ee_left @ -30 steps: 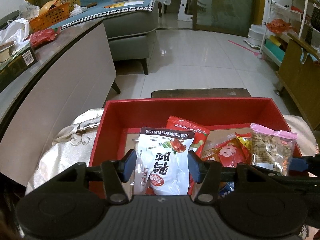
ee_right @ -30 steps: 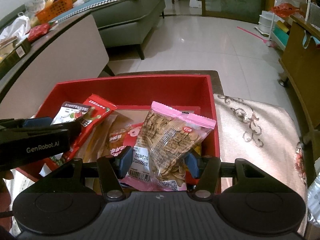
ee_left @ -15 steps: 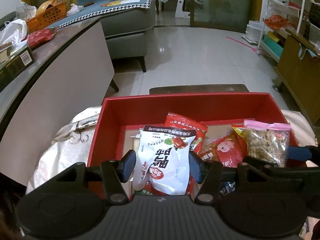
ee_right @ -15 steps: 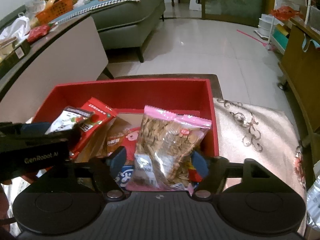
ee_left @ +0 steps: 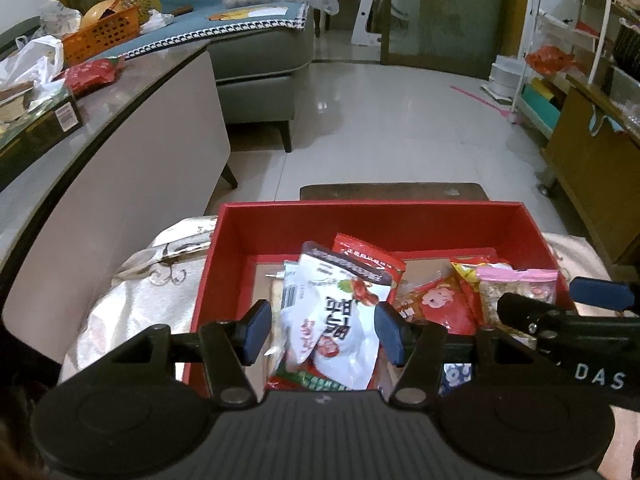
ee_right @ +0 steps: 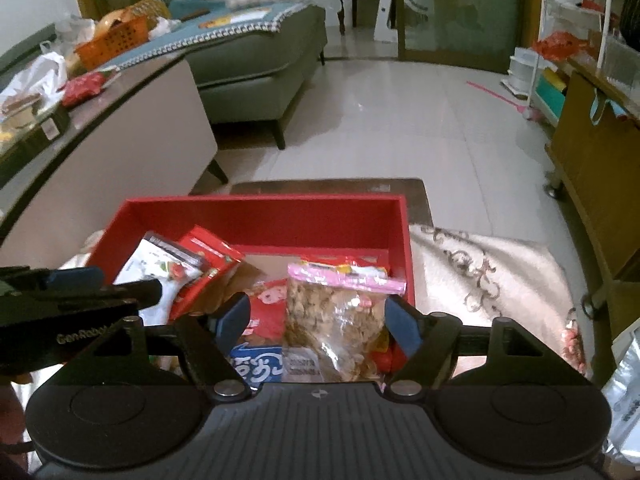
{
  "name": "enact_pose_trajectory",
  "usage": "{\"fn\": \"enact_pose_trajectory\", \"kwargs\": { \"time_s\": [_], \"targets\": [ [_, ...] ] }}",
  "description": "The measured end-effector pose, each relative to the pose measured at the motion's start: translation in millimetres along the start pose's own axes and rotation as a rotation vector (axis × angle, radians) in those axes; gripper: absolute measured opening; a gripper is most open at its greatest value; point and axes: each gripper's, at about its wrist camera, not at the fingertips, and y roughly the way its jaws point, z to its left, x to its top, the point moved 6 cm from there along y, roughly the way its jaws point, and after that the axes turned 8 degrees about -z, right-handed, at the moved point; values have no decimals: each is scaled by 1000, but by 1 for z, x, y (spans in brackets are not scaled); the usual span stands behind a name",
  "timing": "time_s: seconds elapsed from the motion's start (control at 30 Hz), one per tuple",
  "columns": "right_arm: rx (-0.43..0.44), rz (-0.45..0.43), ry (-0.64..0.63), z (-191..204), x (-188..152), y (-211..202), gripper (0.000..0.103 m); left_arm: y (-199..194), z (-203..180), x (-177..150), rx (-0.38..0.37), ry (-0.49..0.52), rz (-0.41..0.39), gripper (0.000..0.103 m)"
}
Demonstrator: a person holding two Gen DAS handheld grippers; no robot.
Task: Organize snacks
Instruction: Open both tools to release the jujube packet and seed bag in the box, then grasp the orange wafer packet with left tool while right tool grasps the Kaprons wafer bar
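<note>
A red box (ee_left: 372, 220) holds several snack packets; it also shows in the right wrist view (ee_right: 264, 216). My left gripper (ee_left: 322, 334) is open over its near left part, jaws wide around a white packet (ee_left: 336, 320) that lies loose on a red packet (ee_left: 368, 254). My right gripper (ee_right: 316, 324) is open over the near right part. A clear packet with a pink top (ee_right: 340, 308) lies between its fingers, apart from both pads. The same packet shows in the left wrist view (ee_left: 516, 288).
The box sits on a cream embroidered cloth (ee_right: 492, 280) over a low table. A grey counter (ee_left: 100, 128) with boxes and bags runs along the left. A sofa (ee_left: 256, 48) stands behind, a wooden cabinet (ee_left: 592, 160) at right. A silver bag (ee_right: 624, 392) lies at far right.
Both grippers have opened and drawn back a little. The white packet and the pink-topped packet were let go and now rest in the red box.
</note>
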Motion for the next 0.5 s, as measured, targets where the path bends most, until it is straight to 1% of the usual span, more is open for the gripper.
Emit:
{"fn": "enact_pose_trajectory", "kwargs": {
  "time_s": [0.13,0.33,0.5],
  "targets": [
    [9,-19,-3,5,4,-17,83,-14,5,-4,-11,-16,0,51],
    [2,-22,-17,7,0,-36,84,-42,17,-21,-3,-3,0,52],
    [4,-8,0,4,-12,-54,84,-63,34,-54,-8,-21,62,53]
  ]
}}
